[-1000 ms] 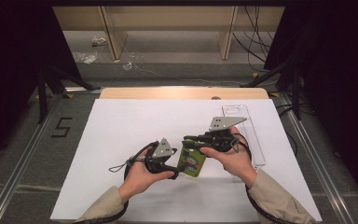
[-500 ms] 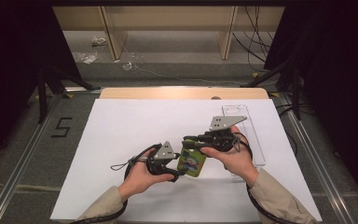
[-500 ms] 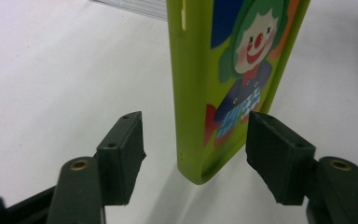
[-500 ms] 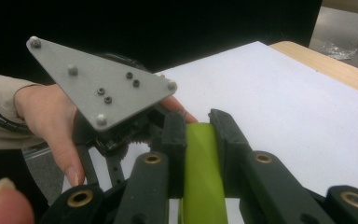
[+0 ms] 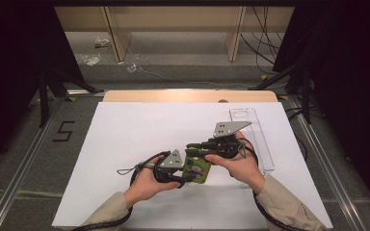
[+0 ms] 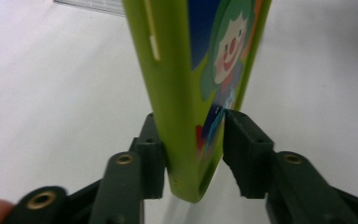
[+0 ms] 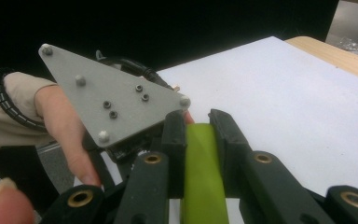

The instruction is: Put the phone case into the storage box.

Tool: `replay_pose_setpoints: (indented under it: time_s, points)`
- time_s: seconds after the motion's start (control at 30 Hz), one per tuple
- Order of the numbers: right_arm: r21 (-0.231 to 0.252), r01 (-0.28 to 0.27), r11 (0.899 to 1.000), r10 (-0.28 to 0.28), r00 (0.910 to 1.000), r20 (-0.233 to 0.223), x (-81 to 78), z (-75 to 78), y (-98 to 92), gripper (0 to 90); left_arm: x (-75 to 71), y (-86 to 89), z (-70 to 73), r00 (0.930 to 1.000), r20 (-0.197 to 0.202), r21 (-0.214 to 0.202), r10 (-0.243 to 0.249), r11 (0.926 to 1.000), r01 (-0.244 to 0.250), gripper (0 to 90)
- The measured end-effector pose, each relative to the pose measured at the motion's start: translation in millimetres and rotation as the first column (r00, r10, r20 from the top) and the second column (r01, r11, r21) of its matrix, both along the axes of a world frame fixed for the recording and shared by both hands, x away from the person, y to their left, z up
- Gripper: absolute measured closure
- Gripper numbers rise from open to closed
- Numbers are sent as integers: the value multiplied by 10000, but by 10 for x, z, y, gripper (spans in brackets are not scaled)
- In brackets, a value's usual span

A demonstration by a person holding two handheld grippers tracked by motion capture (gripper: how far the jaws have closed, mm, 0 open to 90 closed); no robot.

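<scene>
Lime-green plastic marks the phone case (image 5: 196, 168), printed with a clown face on its back, held clear above the white tabletop (image 5: 125, 144) between the person's two grippers near the middle front. The right gripper (image 5: 192, 148) has its fingers (image 7: 175, 140) clamped on the case's upper edge, as the right gripper view shows green plastic squeezed between both pads. The left gripper (image 5: 185, 177) has just been closing its fingers (image 6: 151, 154) around the lower end of the case; in the left gripper view one pad touches the green side wall and the other sits at the printed face, though a sliver of gap may remain there. The step in hand looks like a handover or a two-handed hold. Next, the left fingers need to seat firmly before the right lets go or either pulls. The case stands on edge, its long axis running from the left gripper up and away towards the right one. A clear plastic tray (image 5: 257, 139) lies on the tabletop beyond the right hand (image 5: 236, 163).
</scene>
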State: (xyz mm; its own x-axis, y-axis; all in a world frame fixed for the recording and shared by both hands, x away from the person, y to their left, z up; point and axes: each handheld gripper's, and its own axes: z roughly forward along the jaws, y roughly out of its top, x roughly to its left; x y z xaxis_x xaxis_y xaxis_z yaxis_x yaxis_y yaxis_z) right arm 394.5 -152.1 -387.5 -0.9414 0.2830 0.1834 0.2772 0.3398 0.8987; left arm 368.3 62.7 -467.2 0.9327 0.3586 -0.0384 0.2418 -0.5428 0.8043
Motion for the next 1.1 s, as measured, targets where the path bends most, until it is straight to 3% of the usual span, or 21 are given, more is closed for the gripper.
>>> replay_pose_setpoints:
  time_s: [0.23, 0.53, 0.83, 0.9, 0.97, 1.03, 1.1]
  points:
    - [179, -266, 9995, 268, 9996, -104, -8, -20, 24, 778, 10, 29, 9, 9997, -224, 17, 33, 10000, -33, 750]
    - [360, -280, 9990, 276, 9996, 104, -22, -7, 29, 777, 4, 29, 53, 9977, -413, -26, 539, 9985, -540, 771]
    - [583, -293, 9979, 270, 9988, 397, 0, -19, 2, 750, 38, 71, 64, 9972, -475, -209, 573, 9981, -583, 771]
    - [551, -321, 9980, 286, 9976, 628, 3, -13, 2, 687, 35, 74, 70, 9974, -422, -214, 590, 9980, -599, 771]
    - [368, -102, 9993, 63, 9946, 1034, -3, 4, -1, 562, 30, 77, 80, 9972, -290, -198, 688, 9974, -694, 771]
    - [64, 253, 9997, -260, 9860, 1649, -10, 29, -10, 434, 39, 96, 90, 9958, -254, -238, 875, 9958, -881, 771]
    - [96, 747, 9972, -751, 9790, 1897, -1, 37, -31, 311, 49, 118, 103, 9929, -217, -185, 1170, 9929, -1174, 771]
